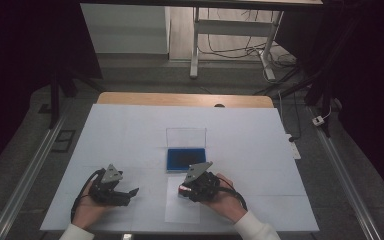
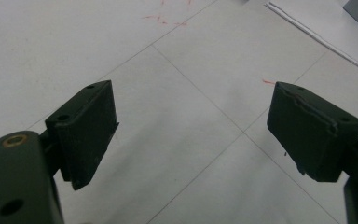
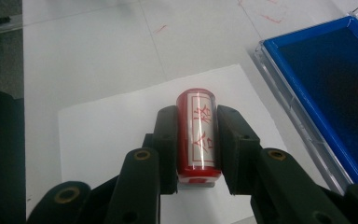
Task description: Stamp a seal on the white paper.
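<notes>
My right gripper [image 3: 196,122] is shut on a red stamp [image 3: 196,135] with red characters on a clear face; it lies lengthwise between the pads, above a white sheet of paper [image 3: 121,126]. From above, the right gripper [image 1: 186,191] hovers over that paper [image 1: 182,210], just in front of the blue ink pad [image 1: 185,159] with its clear lid [image 1: 186,136] standing open. The ink pad [image 3: 335,88] lies to the right in the right gripper view. My left gripper [image 1: 130,194] rests at the near left, open, and its jaws [image 2: 191,135] stand wide apart over bare white table.
A white covering [image 1: 130,130] spans the table, with faint red marks [image 2: 161,18] on it. The wooden table edge [image 1: 185,99] runs along the far side. Beyond stand a metal frame [image 1: 230,30] and cables on the floor.
</notes>
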`<state>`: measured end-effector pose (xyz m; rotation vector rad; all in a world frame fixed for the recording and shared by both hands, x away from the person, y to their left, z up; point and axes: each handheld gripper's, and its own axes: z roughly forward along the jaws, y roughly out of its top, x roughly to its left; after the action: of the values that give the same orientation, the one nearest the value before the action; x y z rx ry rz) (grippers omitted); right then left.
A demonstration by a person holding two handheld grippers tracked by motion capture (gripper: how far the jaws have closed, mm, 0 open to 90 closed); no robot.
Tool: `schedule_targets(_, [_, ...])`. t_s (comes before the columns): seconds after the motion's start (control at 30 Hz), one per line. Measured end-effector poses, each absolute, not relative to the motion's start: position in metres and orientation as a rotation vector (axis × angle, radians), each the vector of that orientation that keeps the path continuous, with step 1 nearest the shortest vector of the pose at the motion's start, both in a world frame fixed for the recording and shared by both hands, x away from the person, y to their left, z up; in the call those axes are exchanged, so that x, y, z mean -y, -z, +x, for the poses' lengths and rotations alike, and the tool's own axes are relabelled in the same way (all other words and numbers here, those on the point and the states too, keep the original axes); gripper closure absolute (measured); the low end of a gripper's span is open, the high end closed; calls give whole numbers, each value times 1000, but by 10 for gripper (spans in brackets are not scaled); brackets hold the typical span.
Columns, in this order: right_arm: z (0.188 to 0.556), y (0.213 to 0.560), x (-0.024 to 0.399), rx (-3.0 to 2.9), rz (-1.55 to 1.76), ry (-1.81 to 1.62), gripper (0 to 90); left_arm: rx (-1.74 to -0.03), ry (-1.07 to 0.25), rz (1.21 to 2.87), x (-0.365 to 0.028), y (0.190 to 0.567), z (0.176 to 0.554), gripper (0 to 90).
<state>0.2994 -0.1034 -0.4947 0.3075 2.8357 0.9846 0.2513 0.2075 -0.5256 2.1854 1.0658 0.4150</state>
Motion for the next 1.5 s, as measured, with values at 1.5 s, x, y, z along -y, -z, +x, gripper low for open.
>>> schedule_targets(1.5, [299, 497, 98, -2862, 329, -908, 705, -1067, -413, 2205, -205, 527, 251, 160])
